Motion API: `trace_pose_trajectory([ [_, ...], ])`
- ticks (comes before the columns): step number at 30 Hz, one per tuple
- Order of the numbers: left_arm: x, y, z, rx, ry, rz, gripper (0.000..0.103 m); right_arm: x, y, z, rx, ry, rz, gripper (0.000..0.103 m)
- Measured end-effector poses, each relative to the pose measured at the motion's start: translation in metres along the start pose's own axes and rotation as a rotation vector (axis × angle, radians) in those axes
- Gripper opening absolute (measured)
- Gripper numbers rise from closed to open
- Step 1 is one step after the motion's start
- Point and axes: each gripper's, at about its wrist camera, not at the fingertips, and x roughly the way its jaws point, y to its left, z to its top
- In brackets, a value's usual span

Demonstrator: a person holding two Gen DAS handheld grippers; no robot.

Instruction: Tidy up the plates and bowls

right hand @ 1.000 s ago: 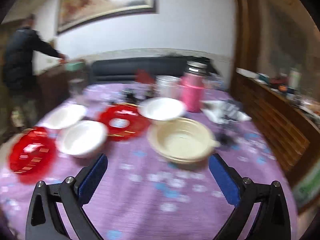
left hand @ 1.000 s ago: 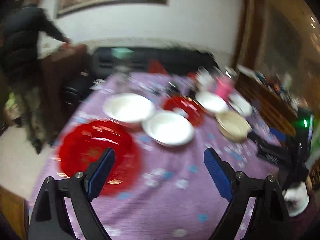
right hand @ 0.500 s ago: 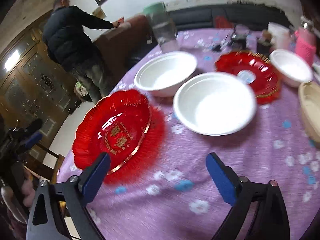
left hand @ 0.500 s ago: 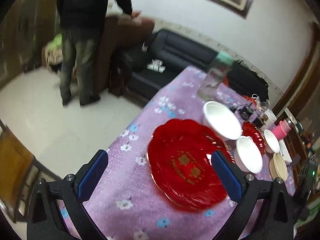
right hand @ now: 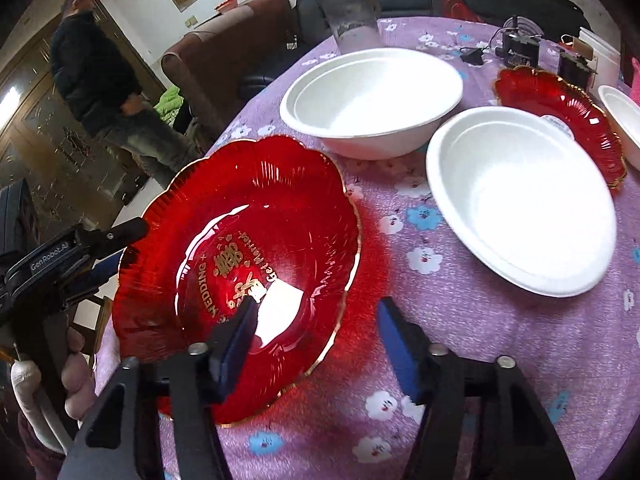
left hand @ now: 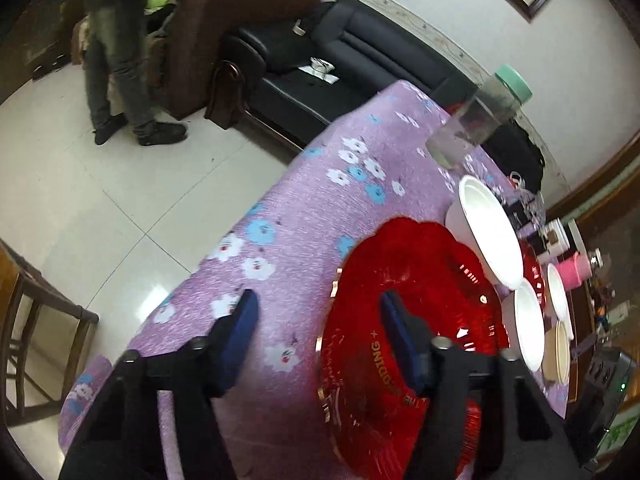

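The right gripper (right hand: 314,334) is held open, its jaws set astride the near rim of the large red plate (right hand: 240,256): one blue pad is seen over the plate's inside, the other outside above the purple flowered tablecloth (right hand: 460,360). The left gripper (left hand: 318,328) is likewise spread, one finger over the plate's far-left rim, the other over the cloth; contact cannot be told. The plate is round with scalloped gilt edges, so no long axis is shown; it faces upward and appears tilted, near the table's left edge. Its gold lettering is turned toward the right gripper. Just beyond it, two white bowls (right hand: 520,204) are set upright, with a smaller red plate (right hand: 560,116) behind them.
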Motion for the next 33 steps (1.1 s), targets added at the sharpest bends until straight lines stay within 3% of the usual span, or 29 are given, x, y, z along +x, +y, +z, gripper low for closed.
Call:
trace_pose_trajectory([
  [5,0.014,-0.014,-0.001,0.06,0.033,-0.001,0.03,0.012,0.007,0.003,-0.009,0.026,-0.004,0.044],
  [11,0.009,-0.015,-0.005,0.086,0.019,0.029,0.023,0.013,0.012,0.002,-0.039,0.011,-0.054,0.034],
  [16,-0.003,-0.014,-0.007,0.084,-0.012,0.03,0.022,0.008,0.012,0.0,-0.072,-0.023,-0.076,0.023],
  [25,-0.041,-0.023,-0.013,0.097,-0.104,0.012,0.022,-0.019,0.024,-0.004,-0.13,-0.128,-0.084,0.023],
  [33,-0.061,-0.028,-0.033,0.134,-0.188,0.078,0.022,-0.023,0.033,-0.014,-0.181,-0.162,-0.118,0.022],
])
